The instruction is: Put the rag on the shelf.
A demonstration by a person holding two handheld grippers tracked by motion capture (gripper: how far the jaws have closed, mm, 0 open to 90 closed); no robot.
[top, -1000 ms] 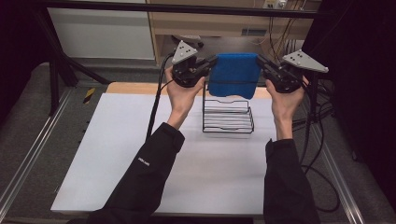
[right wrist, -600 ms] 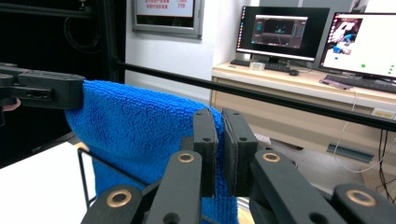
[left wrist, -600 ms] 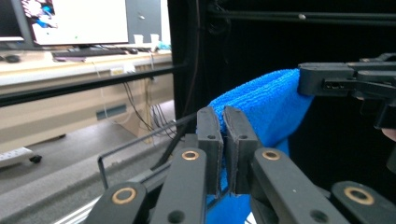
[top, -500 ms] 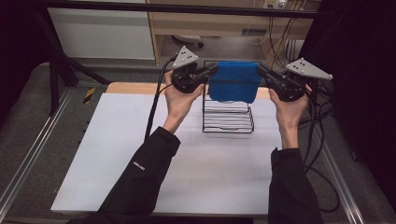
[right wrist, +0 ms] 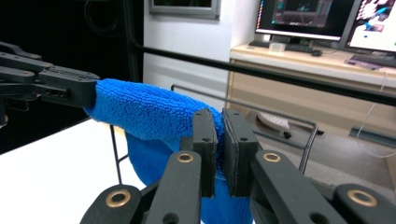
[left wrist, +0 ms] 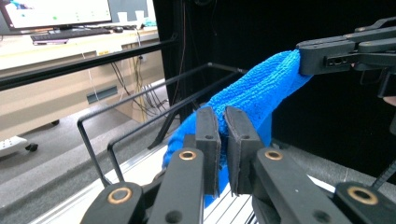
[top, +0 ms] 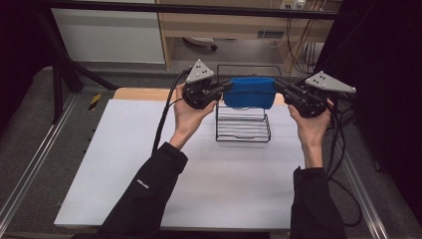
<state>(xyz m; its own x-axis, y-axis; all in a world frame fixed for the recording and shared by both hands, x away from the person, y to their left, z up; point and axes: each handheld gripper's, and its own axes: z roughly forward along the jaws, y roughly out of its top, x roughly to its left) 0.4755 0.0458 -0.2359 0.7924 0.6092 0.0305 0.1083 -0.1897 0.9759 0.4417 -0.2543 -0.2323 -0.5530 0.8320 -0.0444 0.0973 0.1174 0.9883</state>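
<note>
Left gripper (top: 226,85): sitting left of centre in the high view, jaws pinching together on the left end of the towel (top: 249,92); in the left gripper view (left wrist: 223,147) blue cloth is showing between the nearly closed pads.
Right gripper (top: 279,85): sitting right of centre, jaws clamping the towel's right end; in its own view (right wrist: 219,149) the pads are squeezing the cloth.
Towel: hanging stretched between both grippers, upper centre of the frame, above the rack (top: 243,130).
Rack: standing on the white table (top: 124,164), black wire, below the towel.
</note>
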